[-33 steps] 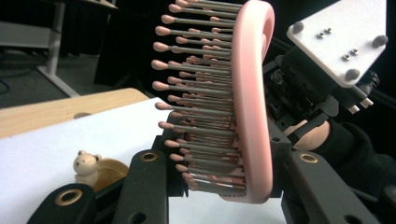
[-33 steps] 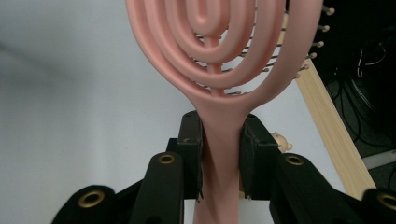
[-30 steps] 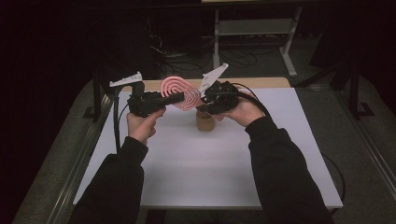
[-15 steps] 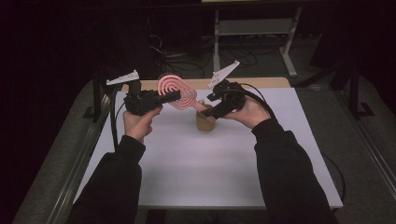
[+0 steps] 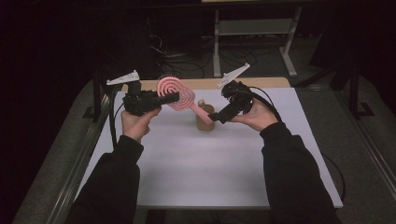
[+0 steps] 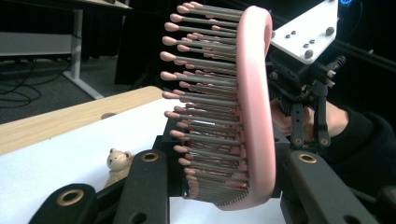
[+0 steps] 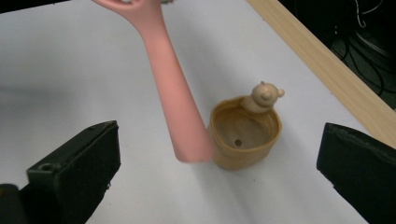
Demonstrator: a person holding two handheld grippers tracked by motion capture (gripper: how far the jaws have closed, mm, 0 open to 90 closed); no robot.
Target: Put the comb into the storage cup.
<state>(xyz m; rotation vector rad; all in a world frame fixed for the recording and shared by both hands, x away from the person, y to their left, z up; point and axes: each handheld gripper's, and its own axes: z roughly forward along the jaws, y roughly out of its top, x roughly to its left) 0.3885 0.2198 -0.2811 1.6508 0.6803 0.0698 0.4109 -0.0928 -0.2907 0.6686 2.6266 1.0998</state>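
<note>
Now left hand-held gripper [image 5: 175, 96] clamps pink hairbrush [image 5: 173, 94] by its head, held above bench [image 5: 210, 163] w/ handle angled down beside tan bear pot [image 5: 204, 119] (brush end near rim); right hand-held gripper [image 5: 215, 116] gapes wide, empty.

A dim lab or workshop room set up for recording.

A white-topped table [image 5: 205, 177] with a wooden edge stands among loose floor cables [image 5: 187, 63], a metal-framed bench [image 5: 254, 28], and dark surroundings.
</note>
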